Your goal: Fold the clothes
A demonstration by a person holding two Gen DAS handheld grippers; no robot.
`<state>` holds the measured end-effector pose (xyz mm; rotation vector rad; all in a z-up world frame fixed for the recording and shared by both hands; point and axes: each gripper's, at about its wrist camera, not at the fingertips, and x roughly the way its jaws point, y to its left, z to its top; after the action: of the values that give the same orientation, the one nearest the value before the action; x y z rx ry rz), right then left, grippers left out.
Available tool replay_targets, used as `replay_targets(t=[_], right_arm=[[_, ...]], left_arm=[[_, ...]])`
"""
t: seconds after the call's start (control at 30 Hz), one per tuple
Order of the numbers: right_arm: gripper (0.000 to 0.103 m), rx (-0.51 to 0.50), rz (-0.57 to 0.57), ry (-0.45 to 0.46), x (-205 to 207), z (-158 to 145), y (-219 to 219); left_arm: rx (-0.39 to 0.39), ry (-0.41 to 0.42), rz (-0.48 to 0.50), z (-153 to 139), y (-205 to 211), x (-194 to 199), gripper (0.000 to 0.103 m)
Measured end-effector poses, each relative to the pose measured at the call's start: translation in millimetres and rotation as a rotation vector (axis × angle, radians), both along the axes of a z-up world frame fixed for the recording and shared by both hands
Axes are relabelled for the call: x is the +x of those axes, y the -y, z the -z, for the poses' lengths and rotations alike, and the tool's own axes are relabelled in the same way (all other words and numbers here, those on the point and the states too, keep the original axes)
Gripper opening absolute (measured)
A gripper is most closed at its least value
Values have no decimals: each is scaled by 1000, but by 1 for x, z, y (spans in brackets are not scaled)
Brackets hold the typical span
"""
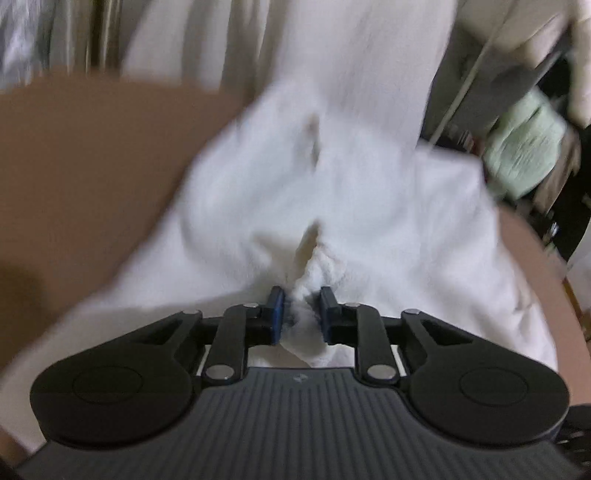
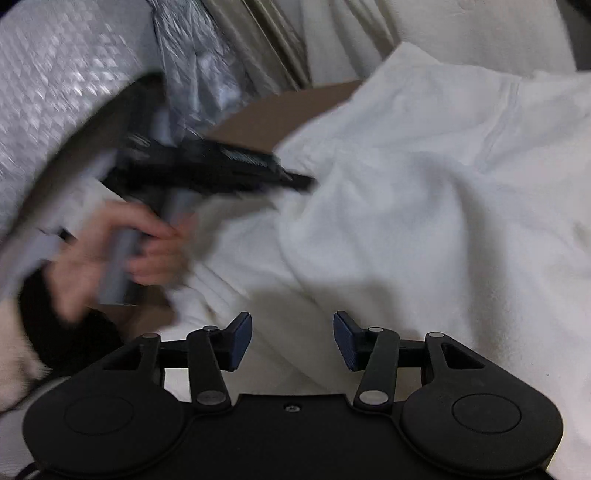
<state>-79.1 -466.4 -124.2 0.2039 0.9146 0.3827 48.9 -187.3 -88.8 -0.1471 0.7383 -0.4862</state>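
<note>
In the left wrist view, the left gripper (image 1: 302, 314) has its two blue-padded fingers (image 1: 276, 314) drawn close together, pinching a bunched ridge of the white fleecy garment (image 1: 332, 177) between them. That garment spreads away from the jaws over the brown tabletop (image 1: 85, 158), reaching from the near edge to the far side, where it rises against pale hanging curtains (image 1: 184, 33). At the far right, off the table, sits a pale green folded cloth (image 1: 524, 147) among dark, blurred clutter. A small embossed emblem shows on the ribbed grey housing near the jaws, too small to read; no legible writing appears. In the right wrist view, the right gripper (image 2: 292, 341) has its blue-padded fingers (image 2: 242, 341) spread wide apart with nothing between them, hovering just over the near part of the white fleecy garment (image 2: 424, 206), which fills the right and centre of the scene. To the left, a person's hand (image 2: 122, 254) grips the grey handle of the left gripper (image 2: 306, 182), whose black tip meets a fold of the garment. A strip of the brown tabletop (image 2: 280, 114) shows beyond, and a silvery quilted sheet (image 2: 55, 74) lies at the far left. Much of this side is motion-blurred, and no lettering can be made out.
</note>
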Motion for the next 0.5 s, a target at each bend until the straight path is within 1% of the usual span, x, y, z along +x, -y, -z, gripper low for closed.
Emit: replay_targets(t=[0.03, 0.07, 0.1, 0.13, 0.2, 0.27, 0.3, 0.37, 0.4, 0.43, 0.47, 0.5], right_arm=[[55, -59, 36, -11, -5, 6, -3], [54, -69, 57, 5, -12, 8, -2], [54, -73, 76, 24, -21, 9, 1], [54, -76, 95, 44, -29, 9, 3], [54, -81, 173, 35, -42, 7, 13], [54, -71, 231, 16, -57, 4, 27], [54, -81, 254, -4, -65, 3, 33], [56, -100, 280, -36, -81, 6, 45], [57, -112, 293, -48, -88, 6, 49], [61, -140, 318, -52, -98, 6, 54], [64, -174, 346, -47, -104, 7, 56], [65, -214, 383, -44, -112, 8, 61]], left_arm=[[-4, 18, -6, -2, -1, -4, 15], [-7, 36, -11, -4, -1, -7, 11], [-11, 54, -17, -6, -2, -11, 4], [-14, 72, -23, -8, -3, -15, 0], [-13, 92, -37, -9, -4, -20, 0], [58, -15, -76, 17, -6, -9, 0], [77, -73, -89, 30, -7, -3, 0], [-1, -215, -72, 55, -15, 7, 1], [-28, -237, -69, 60, -17, 9, 1], [-49, -252, -66, 64, -19, 11, 2], [-51, -233, -65, 62, -19, 13, 5], [-61, -205, -65, 58, -21, 14, 8]])
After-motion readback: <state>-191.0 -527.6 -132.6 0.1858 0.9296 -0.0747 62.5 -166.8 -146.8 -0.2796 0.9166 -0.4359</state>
